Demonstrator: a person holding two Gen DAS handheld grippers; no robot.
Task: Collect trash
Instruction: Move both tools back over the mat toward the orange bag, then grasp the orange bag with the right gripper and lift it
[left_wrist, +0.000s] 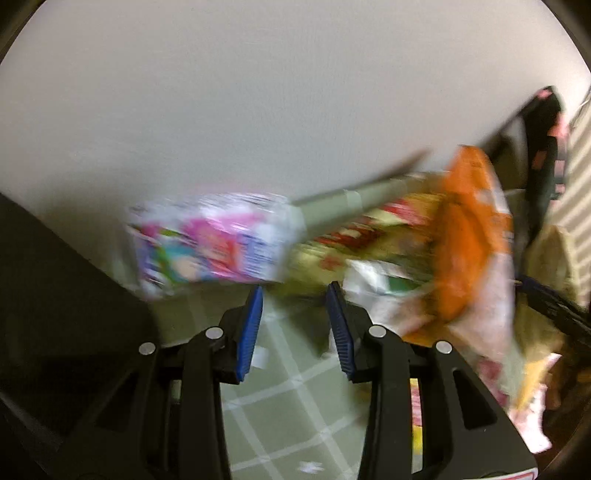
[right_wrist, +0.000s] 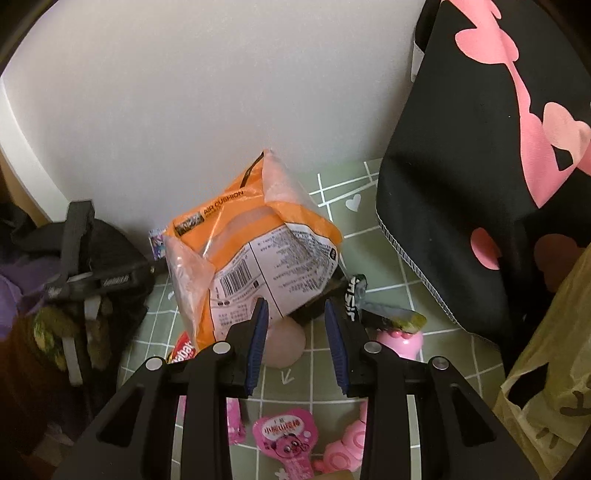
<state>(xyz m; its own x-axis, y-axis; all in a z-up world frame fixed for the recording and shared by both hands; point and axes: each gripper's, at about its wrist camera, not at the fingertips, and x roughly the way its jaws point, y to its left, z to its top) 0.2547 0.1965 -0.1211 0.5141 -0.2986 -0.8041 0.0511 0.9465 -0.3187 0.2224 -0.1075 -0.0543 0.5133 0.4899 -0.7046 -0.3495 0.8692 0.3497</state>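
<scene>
Nearest, the right gripper (right_wrist: 295, 332) has its fingers partly apart around the lower edge of the orange bag (right_wrist: 255, 251); whether they pinch it I cannot tell. The bag stands on the green checked bench (right_wrist: 373, 258), near its back edge by the wall. It looks light, thin and crinkly, likely slippery; a folded edge is the best hold. The left gripper (left_wrist: 295, 314) is partly open, empty.

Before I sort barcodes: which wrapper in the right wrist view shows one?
The orange-and-white plastic bag standing against the wall; the pink wrappers below show cartoon prints instead.
</scene>
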